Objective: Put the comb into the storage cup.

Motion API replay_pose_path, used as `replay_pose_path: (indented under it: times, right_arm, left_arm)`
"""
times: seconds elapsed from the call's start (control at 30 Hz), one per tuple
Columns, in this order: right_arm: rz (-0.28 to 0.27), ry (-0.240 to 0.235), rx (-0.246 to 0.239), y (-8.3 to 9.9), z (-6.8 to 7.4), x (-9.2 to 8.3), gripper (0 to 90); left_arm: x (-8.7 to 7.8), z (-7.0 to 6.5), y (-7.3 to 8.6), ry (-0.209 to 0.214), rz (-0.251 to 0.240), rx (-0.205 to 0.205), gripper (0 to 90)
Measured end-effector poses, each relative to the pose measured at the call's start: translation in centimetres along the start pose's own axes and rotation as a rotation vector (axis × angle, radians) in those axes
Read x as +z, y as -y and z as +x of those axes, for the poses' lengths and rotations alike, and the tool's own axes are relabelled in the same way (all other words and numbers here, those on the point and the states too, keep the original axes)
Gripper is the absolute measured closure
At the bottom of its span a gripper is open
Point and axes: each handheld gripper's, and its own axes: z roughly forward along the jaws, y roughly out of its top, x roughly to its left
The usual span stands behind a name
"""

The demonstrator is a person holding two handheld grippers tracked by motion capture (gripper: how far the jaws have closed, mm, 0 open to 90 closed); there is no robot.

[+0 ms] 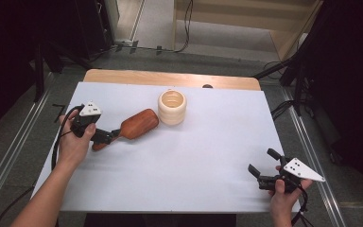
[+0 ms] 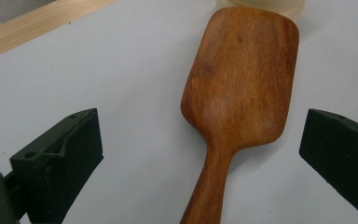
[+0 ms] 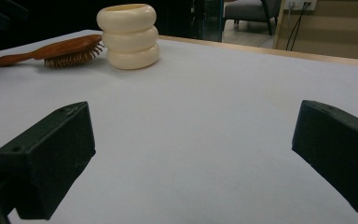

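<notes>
A brown wooden hairbrush (image 1: 139,124) lies bristles down on the white table sheet (image 1: 198,151), its handle pointing left toward the person. My left gripper (image 1: 109,137) is open, and its jaws straddle the brush where handle meets head without touching it. In the left gripper view the brush (image 2: 242,79) runs up between the two jaws of that gripper (image 2: 205,140). A cream ribbed cup (image 1: 172,107) stands upright just right of the brush head. My right gripper (image 1: 261,161) rests open near the table's front right corner, holding nothing. Its own view shows the brush (image 3: 60,51) and cup (image 3: 128,36) far off beyond its jaws (image 3: 191,149).
A strip of bare wooden tabletop (image 1: 170,78) shows along the far edge. Grey floor, metal rails and cables surround the table. Dark stands rise at both sides. Bare white sheet stretches between the cup and the right gripper.
</notes>
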Motion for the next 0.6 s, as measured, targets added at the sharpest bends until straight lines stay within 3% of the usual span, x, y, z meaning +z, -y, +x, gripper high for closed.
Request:
replay_pose_path:
  times: [0.6]
  right_arm:
    - [0.002,-0.003,0.001,0.0,0.0,0.0,0.0]
  left_arm:
    - [1.5,0.7,0.2,0.018,0.088,-0.009,1.5]
